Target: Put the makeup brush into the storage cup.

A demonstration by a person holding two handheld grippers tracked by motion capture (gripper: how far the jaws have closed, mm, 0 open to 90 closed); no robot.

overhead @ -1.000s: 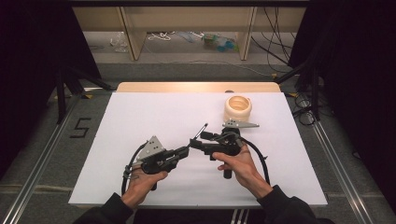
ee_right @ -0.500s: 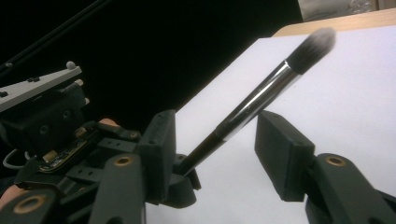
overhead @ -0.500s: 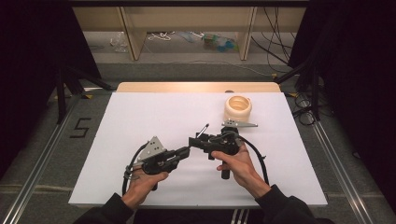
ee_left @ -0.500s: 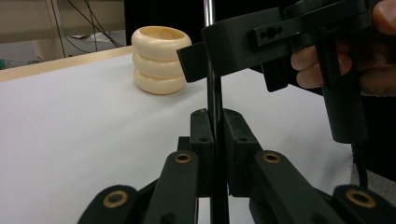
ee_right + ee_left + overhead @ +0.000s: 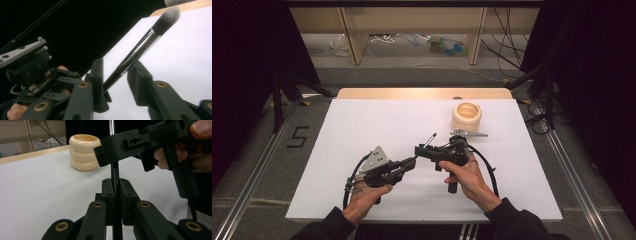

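The makeup brush (image 5: 140, 51) was held above the middle of the white counter (image 5: 362, 130) — its dark handle pinched in the left tool (image 5: 115, 195), whose jaws were closed tight on it. Its bristle tip pointed toward the counter's far edge. The right tool (image 5: 116, 75) sat around the handle with its jaws parted, one touching it — the other apart. A cream ribbed ring holder (image 5: 467, 116) stood near the far right corner, a grey three-cornered plate (image 5: 468, 133) just before it.
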